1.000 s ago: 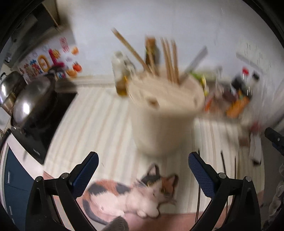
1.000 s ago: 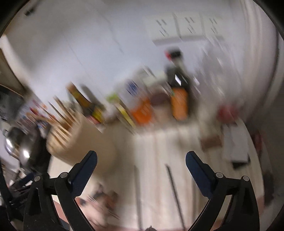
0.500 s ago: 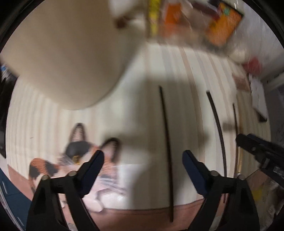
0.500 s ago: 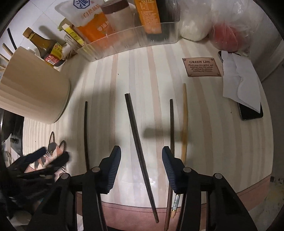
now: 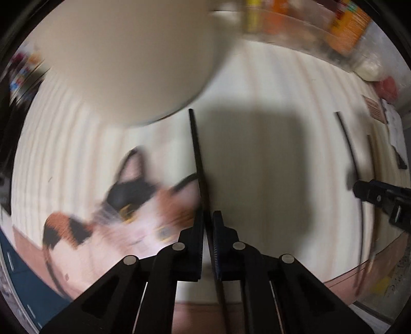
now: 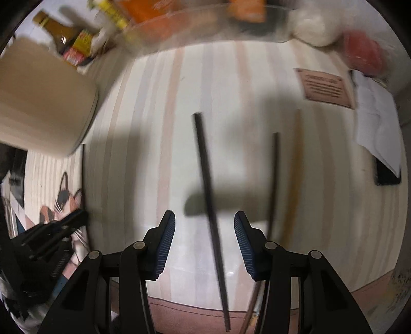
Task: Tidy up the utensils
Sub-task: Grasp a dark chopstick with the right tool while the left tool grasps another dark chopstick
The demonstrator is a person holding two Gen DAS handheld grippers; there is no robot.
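My left gripper (image 5: 207, 221) is shut on a black chopstick (image 5: 197, 154) that lies on the striped mat and points toward the beige utensil holder (image 5: 123, 56). My right gripper (image 6: 204, 226) is open, its jaws on either side of a second black chopstick (image 6: 208, 179) on the mat. To its right lie another dark chopstick (image 6: 273, 179) and a wooden chopstick (image 6: 295, 164). The holder also shows in the right wrist view (image 6: 38, 102), at the left. The left gripper shows there too (image 6: 61, 226), at the lower left.
A cat picture (image 5: 128, 205) is printed on the mat. A clear tray of sauce packets and bottles (image 6: 195, 18) stands at the back. A white paper over a phone (image 6: 377, 120) lies at the right, beside a brown label (image 6: 323, 87). The mat's front edge is close below both grippers.
My left gripper has closed from wide open onto the leftmost black chopstick. My right gripper has moved down over the middle black chopstick, its jaws still apart.
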